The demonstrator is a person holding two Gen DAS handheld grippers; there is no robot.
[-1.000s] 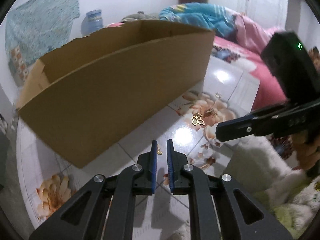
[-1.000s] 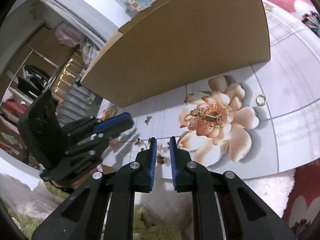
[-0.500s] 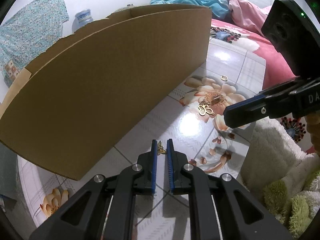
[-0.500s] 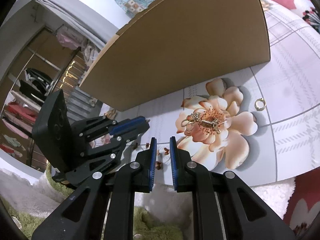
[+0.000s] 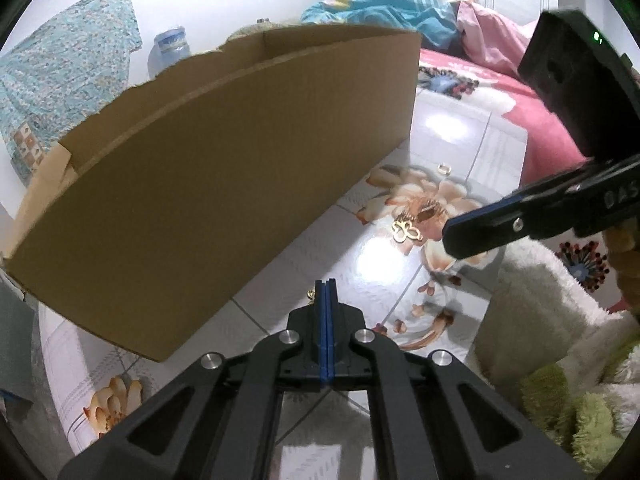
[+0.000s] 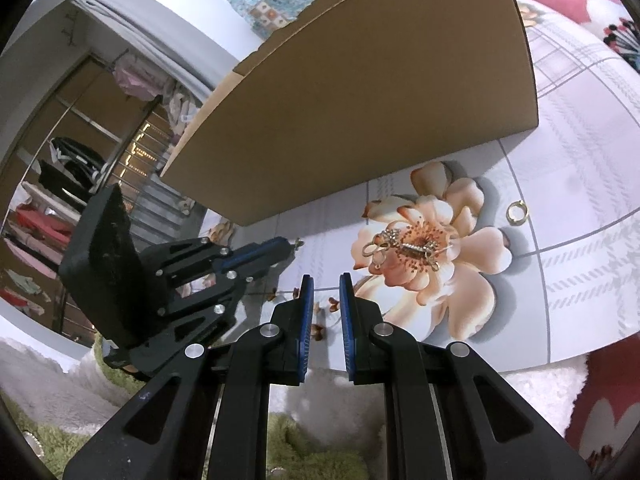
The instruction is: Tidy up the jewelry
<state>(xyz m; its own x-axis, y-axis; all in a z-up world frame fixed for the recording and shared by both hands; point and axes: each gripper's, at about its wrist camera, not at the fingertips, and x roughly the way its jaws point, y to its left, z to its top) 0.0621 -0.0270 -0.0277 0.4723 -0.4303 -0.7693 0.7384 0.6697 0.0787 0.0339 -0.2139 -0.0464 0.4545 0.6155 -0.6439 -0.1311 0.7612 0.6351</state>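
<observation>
Black claws (image 5: 326,285), blue pads, silver screws.

Tiny gold butterfly charm (image 5: 310,293) sits pinched at the left tool's tip. Tangled gold pieces (image 6: 404,246) lie on the floor tile's flower print, with a gold ring (image 6: 517,213) off alone nearby.

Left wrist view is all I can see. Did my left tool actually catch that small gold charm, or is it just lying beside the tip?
Observer: In the right wrist view the small gold charm juts straight out of the tip of the shut left tool, so it looks pinched.
Operator: Is the right tool holding anything?
Observer: No. The right tool stands open with nothing in its gap.
Operator: What's in that pile on the flower?
Observer: The jewelry cluster is a loopy gold piece tangled with a bar-shaped one.
</observation>
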